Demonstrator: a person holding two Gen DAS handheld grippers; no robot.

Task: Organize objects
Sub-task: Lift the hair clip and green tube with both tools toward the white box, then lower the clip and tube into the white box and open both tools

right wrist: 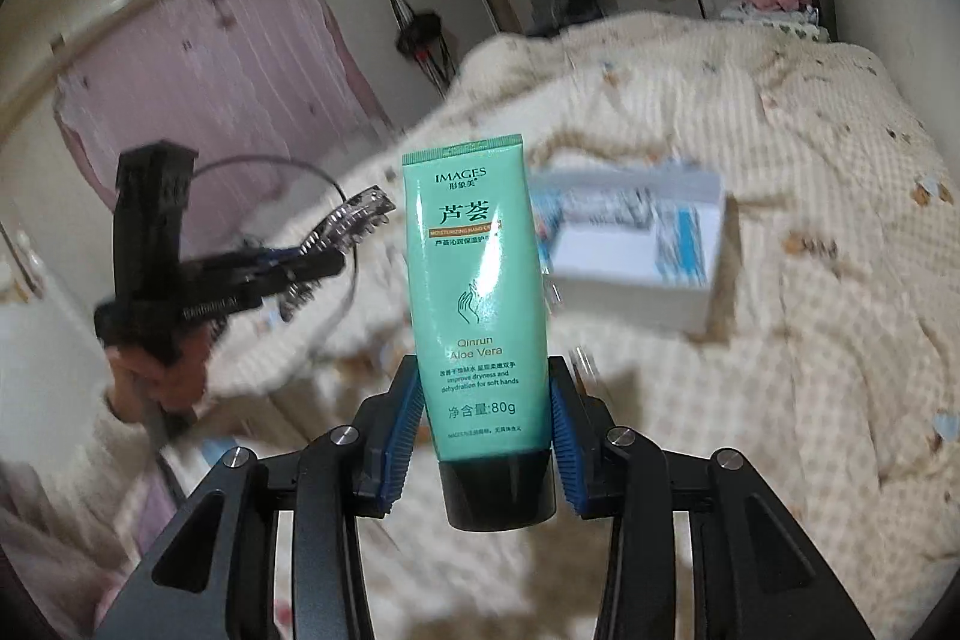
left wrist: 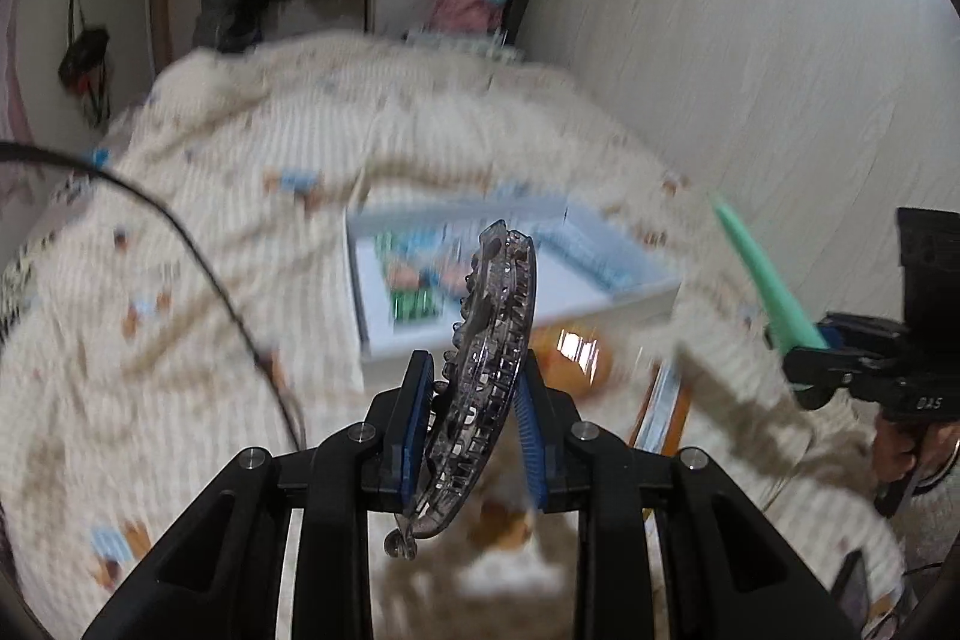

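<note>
Dim indoor light, heavy motion blur, dark fisheye vignette at corners.

Motion blur smeared the white box [left wrist: 600, 307] on the quilt [left wrist: 210, 232]; its contents were unreadable. The green tube [right wrist: 477, 304] hid the box's left end, and its smallest print stayed illegible.

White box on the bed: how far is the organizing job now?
Done: the white box on the bed already holds some blurred items. In hand: the left hand-held gripper grips a clear hair clip; the right hand-held gripper grips a green hand cream tube. Left: both are not yet in the box.
</note>
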